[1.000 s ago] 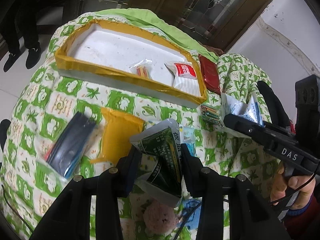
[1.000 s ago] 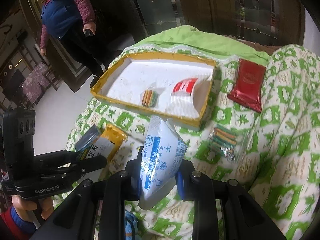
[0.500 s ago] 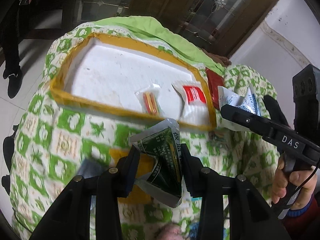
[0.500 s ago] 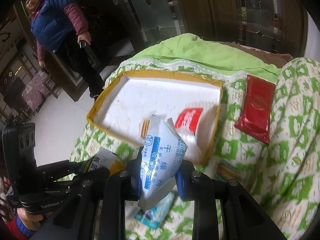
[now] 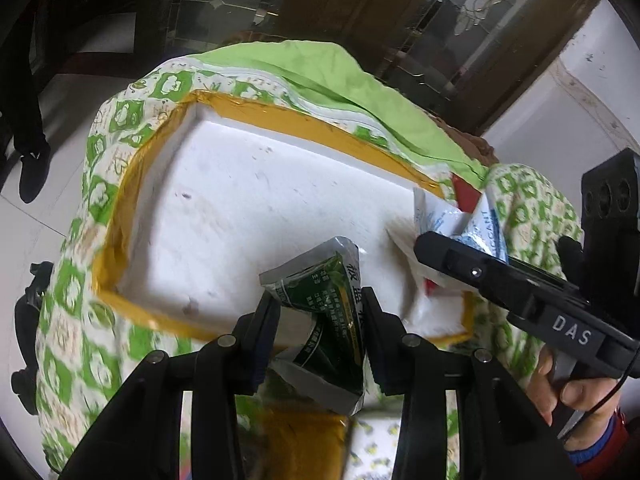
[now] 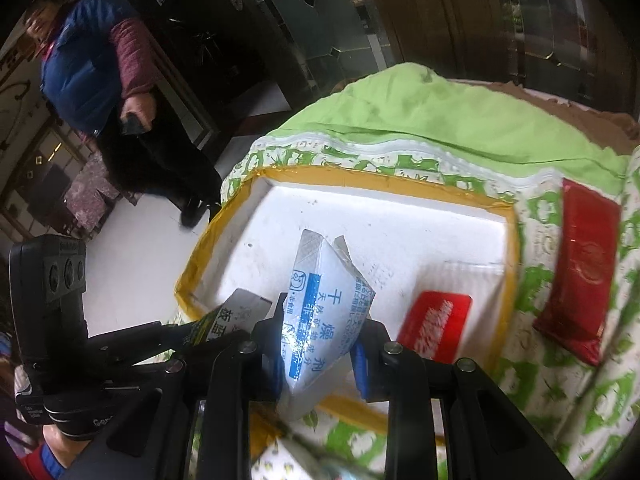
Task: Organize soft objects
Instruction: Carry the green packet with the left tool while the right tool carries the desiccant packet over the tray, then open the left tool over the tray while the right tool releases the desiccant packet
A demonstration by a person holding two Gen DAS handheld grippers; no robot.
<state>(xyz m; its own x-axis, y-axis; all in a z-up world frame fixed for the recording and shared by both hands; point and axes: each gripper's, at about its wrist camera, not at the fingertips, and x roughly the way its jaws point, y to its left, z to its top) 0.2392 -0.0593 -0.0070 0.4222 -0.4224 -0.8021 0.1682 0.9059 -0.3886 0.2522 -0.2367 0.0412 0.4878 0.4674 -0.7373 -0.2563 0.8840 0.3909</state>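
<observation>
Currently, a green packet (image 5: 324, 312) is pinched between the fingers of the left tool (image 5: 320, 312) and held above the near edge of the white tray (image 5: 256, 204), toward the tray's 6 o'clock side. The packet is crumpled, with its silver top corner tilted toward 11 o'clock. A white-and-blue desiccant sachet (image 6: 324, 312) is clamped in the right tool (image 6: 320, 344), upright and slightly tilted, over the near rim of the same tray (image 6: 400, 224). In the left wrist view the right tool (image 5: 460, 236) is seen at 3 o'clock with that sachet (image 5: 448, 216) held beside the tray's right end.

The tray is edged with yellow tape and rests on a green-patterned quilt (image 6: 560, 392) (the surface under the quilt cannot be made out). Inside the tray, at roughly 4 o'clock in the right wrist view, a red-labelled white packet (image 6: 436, 328) lies flat against the right wall. A red pouch (image 6: 580, 284) lies on the quilt just outside the tray, at 3 o'clock. A yellow packet (image 5: 304, 444) is partly seen on the quilt below the left tool. A person in a blue vest (image 6: 84, 64) stands on the floor at 10 o'clock.
</observation>
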